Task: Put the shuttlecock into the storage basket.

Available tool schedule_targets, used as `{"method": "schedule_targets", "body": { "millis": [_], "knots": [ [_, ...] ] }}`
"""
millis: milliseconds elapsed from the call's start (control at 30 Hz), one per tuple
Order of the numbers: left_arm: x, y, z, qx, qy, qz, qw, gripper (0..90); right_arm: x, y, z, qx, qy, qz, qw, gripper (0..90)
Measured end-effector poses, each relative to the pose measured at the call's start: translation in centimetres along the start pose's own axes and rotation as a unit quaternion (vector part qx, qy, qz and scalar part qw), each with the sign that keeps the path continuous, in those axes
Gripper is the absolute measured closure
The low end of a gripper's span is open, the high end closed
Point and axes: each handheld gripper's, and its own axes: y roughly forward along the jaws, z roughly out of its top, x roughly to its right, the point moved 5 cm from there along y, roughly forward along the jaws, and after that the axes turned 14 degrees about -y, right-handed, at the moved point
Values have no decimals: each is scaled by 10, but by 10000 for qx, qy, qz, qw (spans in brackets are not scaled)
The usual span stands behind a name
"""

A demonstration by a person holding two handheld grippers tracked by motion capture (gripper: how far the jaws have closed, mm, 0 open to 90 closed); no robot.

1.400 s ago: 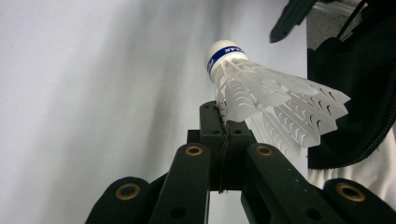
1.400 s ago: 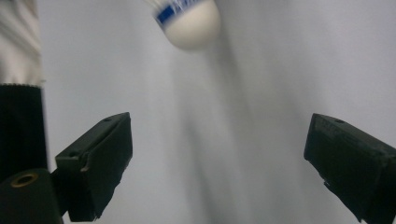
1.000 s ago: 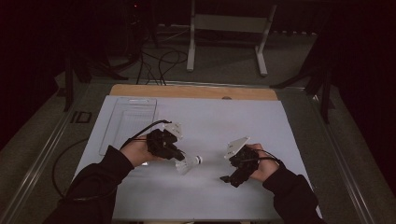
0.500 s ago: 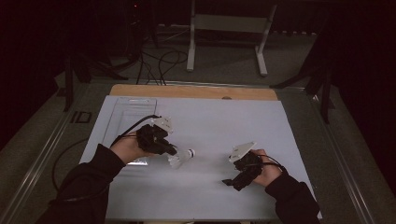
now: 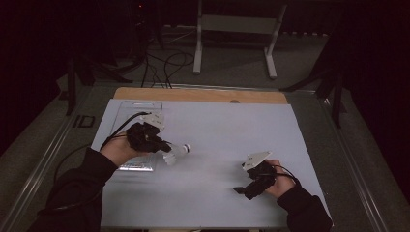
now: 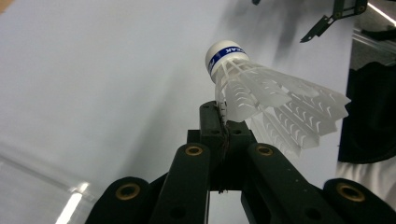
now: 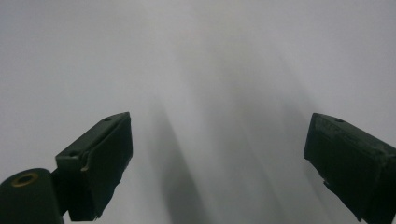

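**Shuttlecock pinched in left claw, right claw wide open**

Left claw (image 5: 162, 145) closed tight on shuttlecock (image 5: 176, 151), gripping the feather skirt near one edge; seen close in left gripper view (image 6: 223, 122), jaws pressed together on a single feather vane. Shuttlecock (image 6: 261, 93) held clear above the table sheet (image 5: 217, 140), white cork with blue band pointing away from the claw, skirt fanning out to one side. In high view, shuttlecock just right of the left hand (image 5: 118, 150), cork end toward table centre, lifted off the sheet.

Clear plastic tray (image 5: 130, 108) lying flat on the sheet just behind and under the left hand, near the sheet's far-left corner; bright reflection on its near edge.

Right claw (image 5: 244, 191) well apart from the shuttlecock, toward the sheet's near-right part, held low over the surface by right hand (image 5: 280, 181). Jaws spread wide in right gripper view (image 7: 219, 163), nothing between them, bare sheet beyond. Grey three-cornered plate (image 5: 255, 158) on top of that gripper.

Wooden strip (image 5: 198, 94) along the sheet's far edge. White stand legs (image 5: 234, 29) and loose cables (image 5: 164, 60) on the floor beyond the table. Dark sleeves on both forearms, entering from the near side.
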Motion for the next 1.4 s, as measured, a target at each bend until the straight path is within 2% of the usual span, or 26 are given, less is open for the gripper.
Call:
{"method": "schedule_targets", "body": {
  "millis": [33,100,267,433,500,800,900,1200,1367,1400],
  "knots": [
    [-2,-4,-2,37,-22,83,10000,900,0,0,-4,-4,58,-47,10000,82],
    [-4,-7,-3,61,-30,119,9999,900,0,0,-5,16,42,-39,10000,82],
    [-11,-18,-7,191,-145,241,9994,900,-5,0,-13,149,171,-71,9997,82],
    [-16,-25,-9,288,-217,330,9988,900,-7,1,-18,198,142,-122,9996,82],
    [-22,-30,-13,333,-322,445,9979,900,-7,-2,-25,285,223,-272,9990,82],
    [-32,-38,-17,446,-505,699,9953,900,-10,-5,-35,350,363,-359,9981,81],
    [-32,-42,-16,518,-527,810,9940,900,-10,-5,-38,362,381,-445,9976,81],
    [-35,-52,-13,765,-654,1093,9889,900,-11,-6,-42,446,478,-459,9968,81],
    [-39,-56,-10,899,-794,1358,9834,900,-11,-6,-41,460,493,-484,9966,82],
    [-39,-56,-10,899,-794,1358,9834,900,-11,-6,-41,458,483,-495,9966,82]
  ]
}}
